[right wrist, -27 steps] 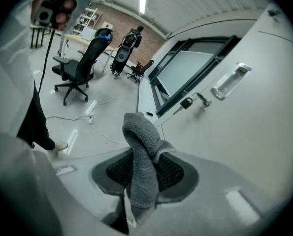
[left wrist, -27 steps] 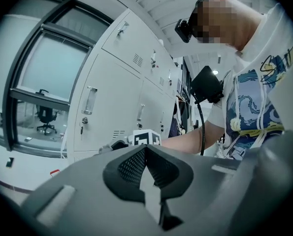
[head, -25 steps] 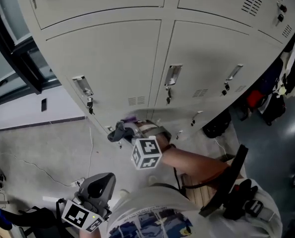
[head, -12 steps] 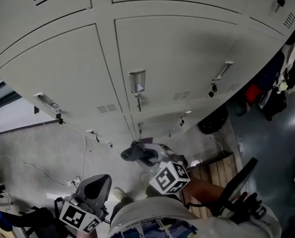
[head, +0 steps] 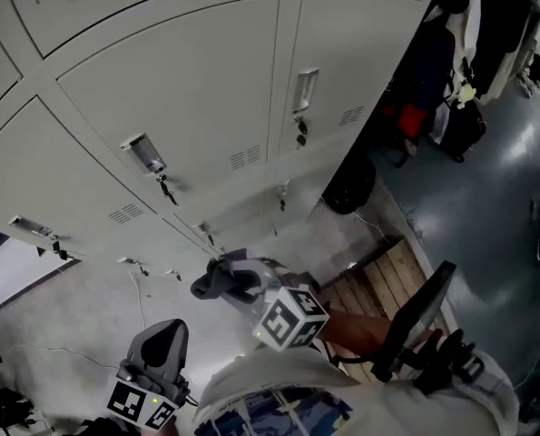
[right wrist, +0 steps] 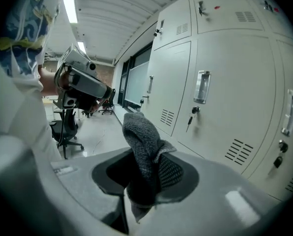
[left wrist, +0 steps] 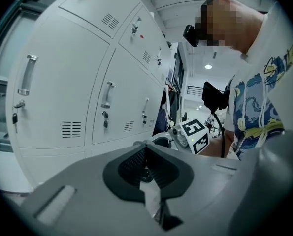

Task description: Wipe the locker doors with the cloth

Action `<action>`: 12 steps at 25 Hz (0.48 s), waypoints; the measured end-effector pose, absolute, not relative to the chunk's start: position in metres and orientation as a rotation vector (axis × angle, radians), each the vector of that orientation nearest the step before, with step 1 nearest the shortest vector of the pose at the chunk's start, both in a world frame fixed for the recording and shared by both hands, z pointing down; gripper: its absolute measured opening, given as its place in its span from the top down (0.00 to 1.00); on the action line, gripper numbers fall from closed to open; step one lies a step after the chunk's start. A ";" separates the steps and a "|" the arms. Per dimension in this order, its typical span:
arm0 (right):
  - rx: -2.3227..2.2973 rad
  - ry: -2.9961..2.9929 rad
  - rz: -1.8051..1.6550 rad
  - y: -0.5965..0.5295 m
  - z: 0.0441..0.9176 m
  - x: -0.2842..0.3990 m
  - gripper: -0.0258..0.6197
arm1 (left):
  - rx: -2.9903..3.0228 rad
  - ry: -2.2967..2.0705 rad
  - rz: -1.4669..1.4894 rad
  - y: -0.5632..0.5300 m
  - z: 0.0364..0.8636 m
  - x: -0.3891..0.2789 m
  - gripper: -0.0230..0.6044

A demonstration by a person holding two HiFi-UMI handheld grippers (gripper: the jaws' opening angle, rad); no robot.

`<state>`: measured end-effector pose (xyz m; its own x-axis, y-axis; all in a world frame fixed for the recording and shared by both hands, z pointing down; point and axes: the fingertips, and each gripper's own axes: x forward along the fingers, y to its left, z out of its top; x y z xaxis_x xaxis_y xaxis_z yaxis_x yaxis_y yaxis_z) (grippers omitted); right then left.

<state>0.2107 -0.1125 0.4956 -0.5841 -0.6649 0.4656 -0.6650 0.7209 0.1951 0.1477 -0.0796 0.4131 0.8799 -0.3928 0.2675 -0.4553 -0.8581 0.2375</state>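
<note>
Pinching the cloth (right wrist: 142, 141) by its bunched fold, our right gripper (right wrist: 148, 178) holds it clear of the lockers (right wrist: 225, 97); soft, light, floppy, we judge. Our left gripper (left wrist: 147, 173) is closed, empty.

The locker doors (head: 179, 89) are pale grey-white; the cloth (right wrist: 139, 141) is dark grey; the left gripper (left wrist: 146, 167) and right gripper (right wrist: 147, 173) are light grey with black ribbed jaws; the marker cube (head: 290, 318) is white with black squares; the shirt (left wrist: 252, 102) is white with a blue and yellow print; the floor (head: 496, 198) is grey.
</note>
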 end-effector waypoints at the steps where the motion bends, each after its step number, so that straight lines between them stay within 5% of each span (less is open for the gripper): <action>1: 1.028 -2.400 -0.014 -0.109 0.491 0.213 0.78 | 2.772 -0.615 0.292 -0.077 0.410 0.150 0.96; 12: 1.130 -2.353 -0.070 -0.062 0.458 0.184 0.78 | 2.821 -0.460 0.265 -0.024 0.402 0.118 0.96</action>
